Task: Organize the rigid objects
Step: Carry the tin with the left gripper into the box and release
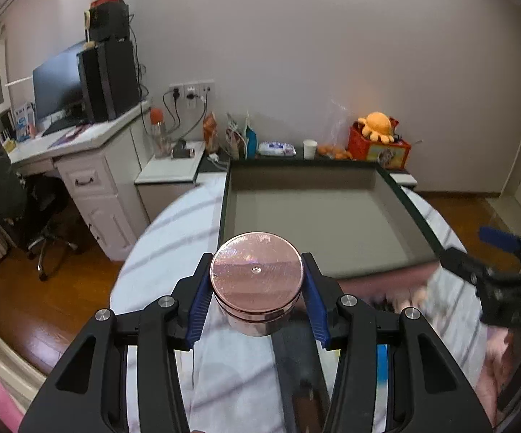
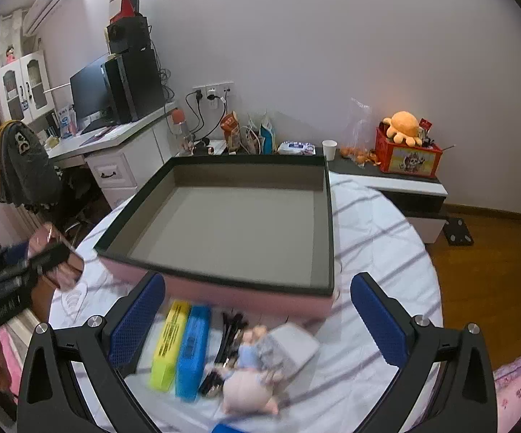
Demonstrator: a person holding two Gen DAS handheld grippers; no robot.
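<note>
The left hand-held gripper (image 1: 256, 288) clenches a copper-pink round tin (image 1: 256, 278), held just short of the empty box (image 1: 332, 223) at 12 o'clock. The right hand-held gripper (image 2: 256, 310) hangs released over the clutter. Smooth sides risk the tin slipping before the box.

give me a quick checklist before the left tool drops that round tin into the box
1. Grip: left tool clamped on the rose-gold round tin by its sides: ok.
2. Tin lifted off the bedsheet: ok.
3. Landing spot: pink box floor bare: ok.
4. Tin past the box's near rim: not ok, short of it.
5. Right tool open, holding nothing, outside the box: ok.
6. Tin lid seated firmly: cannot tell.
</note>
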